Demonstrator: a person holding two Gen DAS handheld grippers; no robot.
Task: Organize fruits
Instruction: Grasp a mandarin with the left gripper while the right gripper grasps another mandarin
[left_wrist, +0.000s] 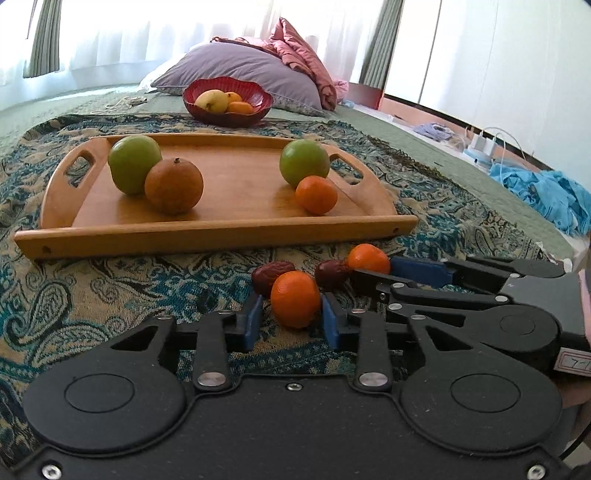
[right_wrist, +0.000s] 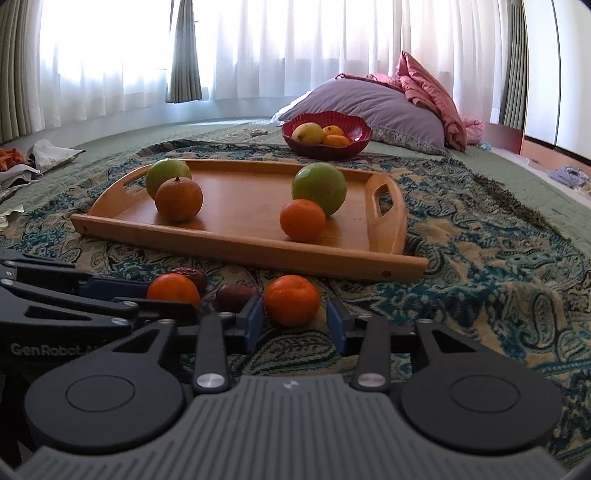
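On paisley cloth, each open gripper, left (left_wrist: 291, 317) and right (right_wrist: 295, 319), straddles a round mandarin (left_wrist: 294, 299).

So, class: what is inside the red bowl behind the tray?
The red bowl holds one yellow fruit and at least two small orange fruits. The near wall hides the bowl's bottom, so anything lying lower down cannot be seen.
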